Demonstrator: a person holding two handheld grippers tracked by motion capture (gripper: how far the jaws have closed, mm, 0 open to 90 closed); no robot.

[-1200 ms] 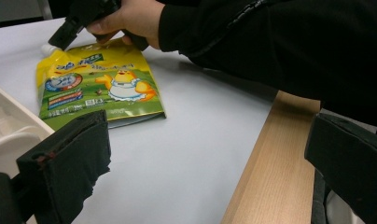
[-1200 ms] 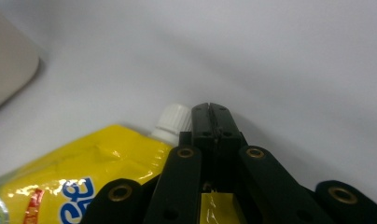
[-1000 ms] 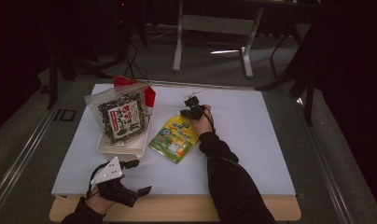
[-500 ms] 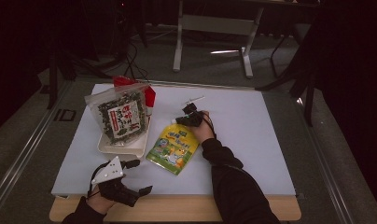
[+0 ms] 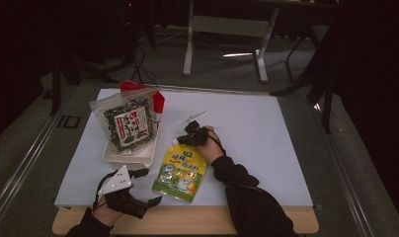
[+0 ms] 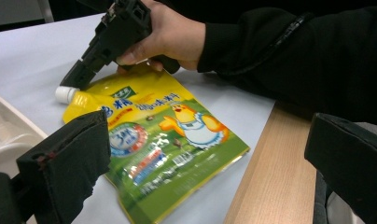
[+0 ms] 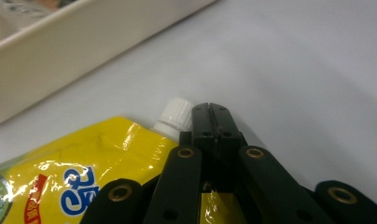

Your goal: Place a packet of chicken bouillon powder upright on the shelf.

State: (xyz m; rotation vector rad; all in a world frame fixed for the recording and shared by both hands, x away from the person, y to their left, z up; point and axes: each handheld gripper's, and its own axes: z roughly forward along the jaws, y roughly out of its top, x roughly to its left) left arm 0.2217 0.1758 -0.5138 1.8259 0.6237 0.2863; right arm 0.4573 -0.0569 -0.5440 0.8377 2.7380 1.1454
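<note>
The right gripper (image 7: 213,122) has its jaws pressed together on the top edge of the yellow pouch (image 5: 180,171), just beside its white cap (image 7: 176,114). The left gripper (image 6: 200,158) gapes wide and empty, near the pouch's lower end. The pouch lies flat on the white table (image 5: 266,143) — a cream tray (image 5: 126,155) just beside it, holding a seaweed bag (image 5: 127,121); beyond the pouch, dim grey floor.

One yellow pouch (image 5: 180,171) with one white cap (image 7: 175,114) lies at the lower middle of the frame. One cream tray (image 5: 119,154) sits at centre left, carrying one seaweed bag (image 5: 127,121) — and one red packet (image 5: 159,101) behind it. Two claws — left (image 5: 145,186), lower left, and right (image 5: 186,139), centre. One bench (image 5: 266,133).
</note>
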